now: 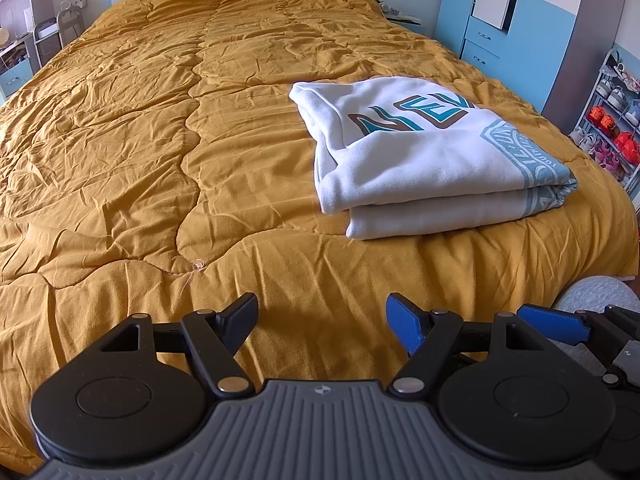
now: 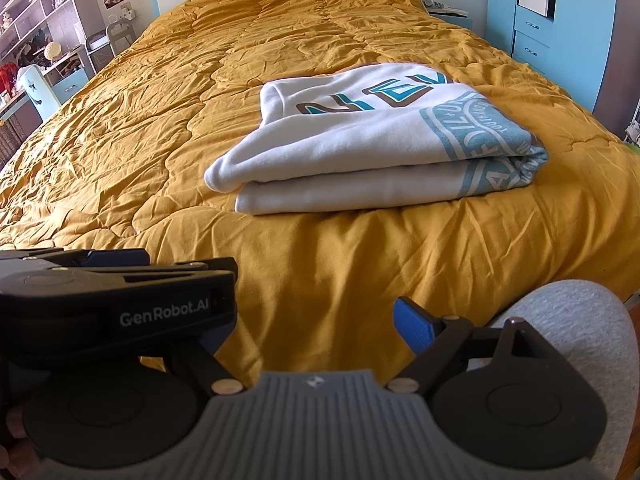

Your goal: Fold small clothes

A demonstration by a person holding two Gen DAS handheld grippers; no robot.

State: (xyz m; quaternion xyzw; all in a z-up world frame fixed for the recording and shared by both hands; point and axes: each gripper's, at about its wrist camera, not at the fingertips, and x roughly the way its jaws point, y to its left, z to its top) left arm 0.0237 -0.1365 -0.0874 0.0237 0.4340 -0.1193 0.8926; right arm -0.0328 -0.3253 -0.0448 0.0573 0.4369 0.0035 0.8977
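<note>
A white sweatshirt (image 1: 424,156) with teal lettering and a teal round print lies folded in a neat stack on the mustard quilt (image 1: 160,140), near the bed's front right. It also shows in the right wrist view (image 2: 360,144). My left gripper (image 1: 322,324) is open and empty, held low over the quilt's front edge, well short of the sweatshirt. My right gripper (image 2: 316,320) is open and empty, also back from the sweatshirt. The left gripper's body (image 2: 120,304) crosses the right wrist view and hides the right gripper's left finger.
A blue and white wardrobe (image 1: 520,20) stands right of the bed. A shoe rack (image 1: 612,120) stands at the far right. Shelves and a chair (image 2: 40,60) stand left of the bed. A grey-clad knee (image 2: 580,332) is at the bed's front right corner.
</note>
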